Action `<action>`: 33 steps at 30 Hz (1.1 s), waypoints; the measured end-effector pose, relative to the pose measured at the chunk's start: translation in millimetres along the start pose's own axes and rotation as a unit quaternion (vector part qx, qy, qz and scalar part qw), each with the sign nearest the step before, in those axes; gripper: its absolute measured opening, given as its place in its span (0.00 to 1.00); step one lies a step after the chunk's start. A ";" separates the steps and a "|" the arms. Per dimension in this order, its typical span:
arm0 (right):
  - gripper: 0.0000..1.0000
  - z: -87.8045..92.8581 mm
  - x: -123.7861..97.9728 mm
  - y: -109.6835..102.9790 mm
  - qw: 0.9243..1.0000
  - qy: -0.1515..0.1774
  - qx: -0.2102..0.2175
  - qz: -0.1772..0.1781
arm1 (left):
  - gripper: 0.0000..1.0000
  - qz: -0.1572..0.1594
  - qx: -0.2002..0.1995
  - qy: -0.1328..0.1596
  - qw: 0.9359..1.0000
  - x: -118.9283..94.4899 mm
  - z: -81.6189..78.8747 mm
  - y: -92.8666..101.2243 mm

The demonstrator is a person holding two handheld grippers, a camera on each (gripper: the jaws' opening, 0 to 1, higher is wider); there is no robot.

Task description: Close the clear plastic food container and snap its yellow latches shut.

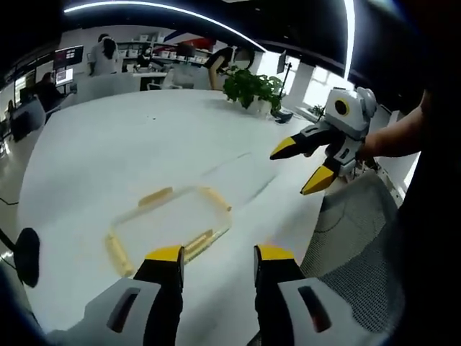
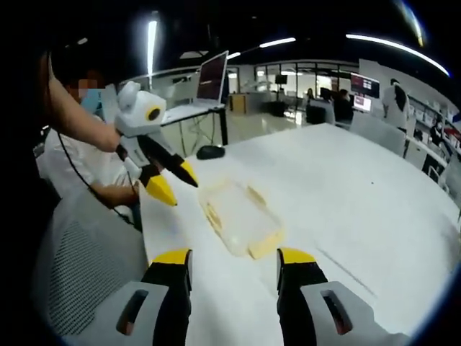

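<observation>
The clear plastic food container [image 1: 169, 225] lies flat on the white table [image 1: 94, 158], with yellow latches along its sides. My left gripper [image 1: 220, 254] hovers open just short of its near edge, nothing between the jaws. My right gripper [image 1: 302, 167] hangs open in the air to the right of the container. In the right gripper view the container [image 2: 238, 216] lies ahead of my right gripper [image 2: 234, 257], and my left gripper [image 2: 176, 185] comes in from the left above its far corner. A faint clear outline [image 1: 241, 173] beside the container may be a lid; I cannot tell.
A grey mesh chair back [image 1: 360, 238] stands at the table's edge beside me. A potted plant [image 1: 252, 88] sits at the far end. An open laptop [image 2: 212, 76] and a dark mouse [image 2: 210, 151] are on a nearby desk. Several people are in the office behind.
</observation>
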State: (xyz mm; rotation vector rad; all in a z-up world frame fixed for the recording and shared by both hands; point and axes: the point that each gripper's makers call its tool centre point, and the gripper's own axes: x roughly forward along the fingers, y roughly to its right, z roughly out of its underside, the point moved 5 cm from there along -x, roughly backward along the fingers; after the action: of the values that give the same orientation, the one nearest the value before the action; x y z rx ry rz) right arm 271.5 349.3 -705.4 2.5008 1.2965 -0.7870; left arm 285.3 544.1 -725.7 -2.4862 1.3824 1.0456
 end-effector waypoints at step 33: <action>0.46 -6.0 45.3 18.3 0.998 -0.058 -0.002 0.002 | 0.39 0.029 0.039 -0.042 0.998 5.5 6.5 -64.7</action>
State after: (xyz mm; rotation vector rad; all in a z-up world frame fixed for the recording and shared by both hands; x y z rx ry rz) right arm 309.7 372.4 -726.3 2.4140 1.2537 -0.9124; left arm 334.7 580.3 -748.4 -2.3321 1.4491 1.0722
